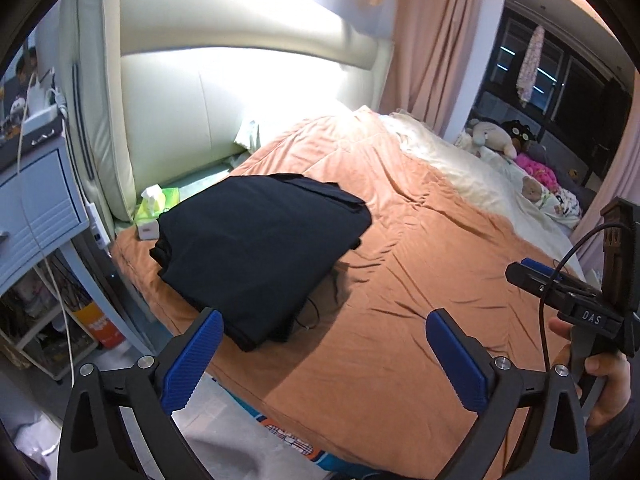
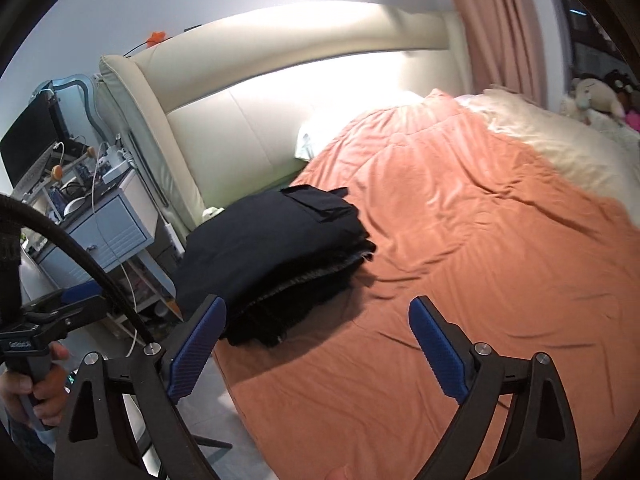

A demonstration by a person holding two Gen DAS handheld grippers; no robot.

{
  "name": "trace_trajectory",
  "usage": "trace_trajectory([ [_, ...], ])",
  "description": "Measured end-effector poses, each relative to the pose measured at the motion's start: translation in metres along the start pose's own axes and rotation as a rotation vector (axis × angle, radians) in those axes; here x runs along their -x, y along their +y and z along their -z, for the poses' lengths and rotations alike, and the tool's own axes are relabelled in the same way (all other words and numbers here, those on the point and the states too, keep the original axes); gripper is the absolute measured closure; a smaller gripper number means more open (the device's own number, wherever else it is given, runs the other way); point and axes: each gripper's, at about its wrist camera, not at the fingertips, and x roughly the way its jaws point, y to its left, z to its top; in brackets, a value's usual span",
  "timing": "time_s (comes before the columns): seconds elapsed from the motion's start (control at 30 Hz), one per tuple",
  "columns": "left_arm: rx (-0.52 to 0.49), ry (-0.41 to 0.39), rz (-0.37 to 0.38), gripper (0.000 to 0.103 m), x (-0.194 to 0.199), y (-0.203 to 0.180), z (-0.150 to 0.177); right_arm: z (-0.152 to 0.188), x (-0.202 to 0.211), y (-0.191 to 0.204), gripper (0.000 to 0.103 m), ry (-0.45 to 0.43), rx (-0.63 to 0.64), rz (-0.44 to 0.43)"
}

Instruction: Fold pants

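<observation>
Jaws on both tools stand wide with nothing between them: left gripper (image 1: 324, 344) and right gripper (image 2: 316, 332) hang above the near edge of the orange bedspread (image 1: 420, 280), clear of the cloth. Just beyond the left gripper we note the dark pants (image 1: 260, 248) lying as a compact folded stack near the bed's corner, layered edges visible in the right wrist view. Behind them a tissue box (image 1: 150, 212) sits against the cream headboard (image 1: 240, 92); stuffed toys (image 1: 496, 136) lie at the far side. We judge the folding essentially done; at most a tidy-up is left.
</observation>
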Motion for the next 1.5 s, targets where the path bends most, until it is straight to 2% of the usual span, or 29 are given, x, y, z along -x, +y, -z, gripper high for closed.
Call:
trace_trajectory([
  [0.07, -0.005, -0.011, 0.002, 0.001, 0.011, -0.007, 0.008, 0.008, 0.017, 0.002, 0.007, -0.010, -0.001, 0.019],
  [0.13, -0.008, -0.019, 0.004, 0.001, 0.019, -0.012, 0.013, 0.015, 0.034, 0.006, 0.000, -0.017, -0.004, 0.030],
  [0.37, -0.031, -0.026, 0.001, 0.001, 0.042, -0.032, 0.044, 0.052, 0.097, 0.013, 0.000, -0.060, -0.022, 0.081],
  [0.77, -0.067, -0.027, 0.013, 0.001, 0.075, -0.057, 0.095, 0.106, 0.178, 0.022, 0.000, -0.084, -0.035, 0.114],
  [1.07, -0.118, -0.049, 0.033, 0.001, 0.107, -0.067, 0.131, 0.150, 0.225, 0.047, 0.000, -0.103, -0.007, 0.193],
  [1.5, -0.191, -0.092, 0.044, 0.001, 0.145, -0.073, 0.174, 0.213, 0.282, 0.067, 0.000, -0.132, -0.059, 0.221],
])
